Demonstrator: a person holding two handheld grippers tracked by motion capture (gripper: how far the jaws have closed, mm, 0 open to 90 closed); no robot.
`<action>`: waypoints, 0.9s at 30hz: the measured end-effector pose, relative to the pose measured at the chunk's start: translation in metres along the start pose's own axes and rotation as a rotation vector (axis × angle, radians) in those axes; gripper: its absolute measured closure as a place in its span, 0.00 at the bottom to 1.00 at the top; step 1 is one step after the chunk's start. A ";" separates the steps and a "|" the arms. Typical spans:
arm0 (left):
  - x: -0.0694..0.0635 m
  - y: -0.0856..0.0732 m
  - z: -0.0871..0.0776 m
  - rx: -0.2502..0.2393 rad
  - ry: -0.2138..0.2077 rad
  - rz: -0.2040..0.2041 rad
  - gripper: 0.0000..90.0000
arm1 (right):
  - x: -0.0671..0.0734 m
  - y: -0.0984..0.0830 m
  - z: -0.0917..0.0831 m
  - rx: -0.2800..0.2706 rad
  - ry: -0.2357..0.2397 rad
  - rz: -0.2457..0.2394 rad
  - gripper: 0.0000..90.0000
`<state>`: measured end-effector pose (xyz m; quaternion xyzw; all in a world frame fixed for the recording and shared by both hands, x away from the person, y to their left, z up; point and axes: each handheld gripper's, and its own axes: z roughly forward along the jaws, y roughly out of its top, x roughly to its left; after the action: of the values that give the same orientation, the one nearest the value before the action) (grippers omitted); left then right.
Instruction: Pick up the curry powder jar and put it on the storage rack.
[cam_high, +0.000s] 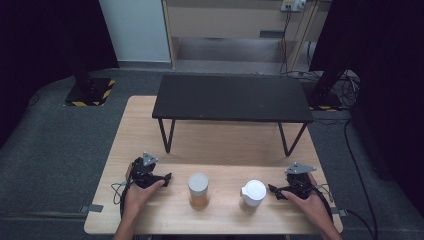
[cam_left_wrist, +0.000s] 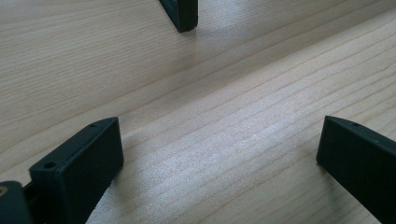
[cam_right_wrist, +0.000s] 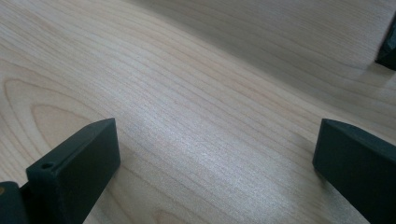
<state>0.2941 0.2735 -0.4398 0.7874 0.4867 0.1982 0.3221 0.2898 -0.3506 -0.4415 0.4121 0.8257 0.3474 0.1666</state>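
This looks like a lab or a recording studio. Black curtains hang on both sides, a stand base with yellow-black hazard stripes sits on the grey carpet floor, and cables run to a wall socket behind the wooden table.

The counter is pale wood with fine straight grain, and a black bench stands on it. One jar holds amber contents under a greyish lid; the other jar has a white lid, its contents perhaps amber too.
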 end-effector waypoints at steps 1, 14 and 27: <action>0.000 0.000 0.000 0.000 0.000 0.001 0.00 | 0.000 0.000 0.000 0.001 0.000 0.002 0.02; -0.001 -0.001 -0.001 -0.007 -0.007 0.021 0.01 | 0.000 0.000 0.000 0.001 0.000 0.002 0.02; -0.002 -0.002 -0.014 -0.042 -0.030 0.046 0.01 | 0.000 0.000 0.000 0.001 0.000 0.002 0.02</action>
<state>0.2830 0.2763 -0.4312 0.7942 0.4595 0.2039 0.3414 0.2898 -0.3506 -0.4414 0.4128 0.8255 0.3473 0.1659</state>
